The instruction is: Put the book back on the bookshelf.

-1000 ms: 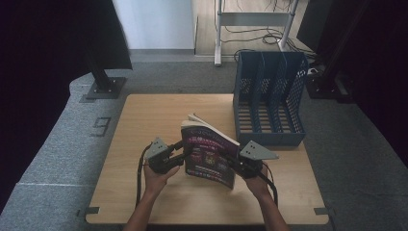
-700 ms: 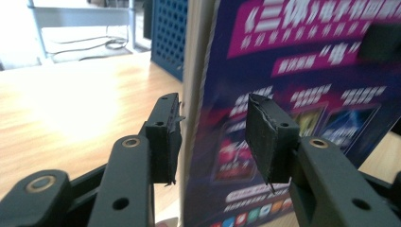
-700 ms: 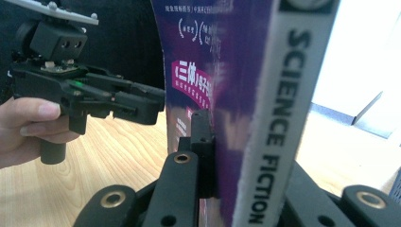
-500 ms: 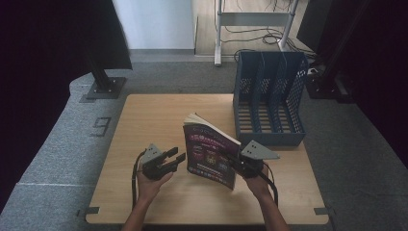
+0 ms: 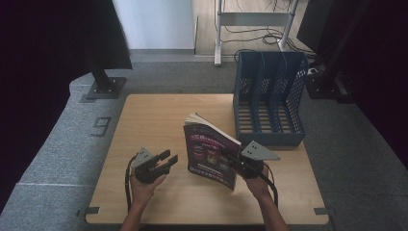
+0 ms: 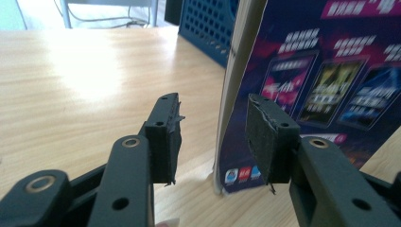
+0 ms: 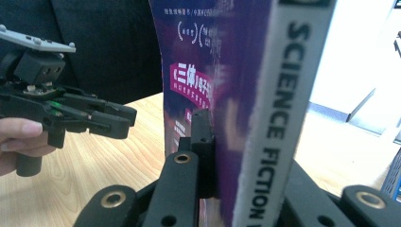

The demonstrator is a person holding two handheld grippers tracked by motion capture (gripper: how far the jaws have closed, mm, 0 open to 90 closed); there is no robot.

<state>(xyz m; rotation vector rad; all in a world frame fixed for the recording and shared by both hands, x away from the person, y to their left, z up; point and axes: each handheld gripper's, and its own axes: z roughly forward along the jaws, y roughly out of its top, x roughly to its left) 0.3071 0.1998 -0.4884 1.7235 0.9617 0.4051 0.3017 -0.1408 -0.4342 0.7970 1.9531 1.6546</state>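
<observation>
Wooden table carries a blue file rack at its far right, slots facing up; a purple magazine stands upright near the table's middle, just left of the rack's near end. Right gripper is clamped on the magazine's spine edge; left gripper sits just left of the magazine, jaws wide apart, touching nothing.
</observation>
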